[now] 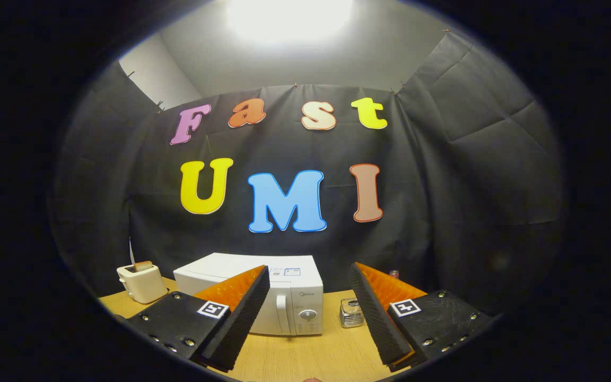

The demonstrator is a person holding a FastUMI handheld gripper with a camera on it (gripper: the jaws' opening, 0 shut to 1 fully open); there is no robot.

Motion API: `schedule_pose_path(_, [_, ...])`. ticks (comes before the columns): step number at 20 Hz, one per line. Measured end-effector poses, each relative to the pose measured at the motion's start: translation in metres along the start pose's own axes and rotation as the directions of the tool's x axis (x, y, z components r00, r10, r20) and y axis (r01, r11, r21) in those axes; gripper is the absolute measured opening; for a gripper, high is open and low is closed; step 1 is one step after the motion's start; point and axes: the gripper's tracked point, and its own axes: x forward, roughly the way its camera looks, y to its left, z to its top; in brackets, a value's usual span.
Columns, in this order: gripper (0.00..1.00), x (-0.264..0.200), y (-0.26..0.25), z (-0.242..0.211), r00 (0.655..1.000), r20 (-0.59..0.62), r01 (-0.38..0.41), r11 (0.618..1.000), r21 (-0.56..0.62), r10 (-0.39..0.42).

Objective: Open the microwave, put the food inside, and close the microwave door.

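– Microwave, white, door closed, stands on the wooden desk just ahead of the fingers, its handle and dial panel showing between them.
– And the hand-held gripper?
– Fingers spread wide apart, holding nothing, raised above the desk.
– Anything else nearby?
– Beside the microwave on its dial side sits a small glass jar. On its other side stands a cream toaster with a slice of bread poking out of the top

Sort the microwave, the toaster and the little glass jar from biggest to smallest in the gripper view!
1. Microwave
2. Toaster
3. Glass jar

All stand on the table beyond the open fingers, so the order looks safe.
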Motion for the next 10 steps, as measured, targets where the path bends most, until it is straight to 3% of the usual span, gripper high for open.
schedule_pose_path(10, [0.95,0.063,0.03,-0.066,0.988,-0.089,-0.124,0.992,-0.005,0.123])
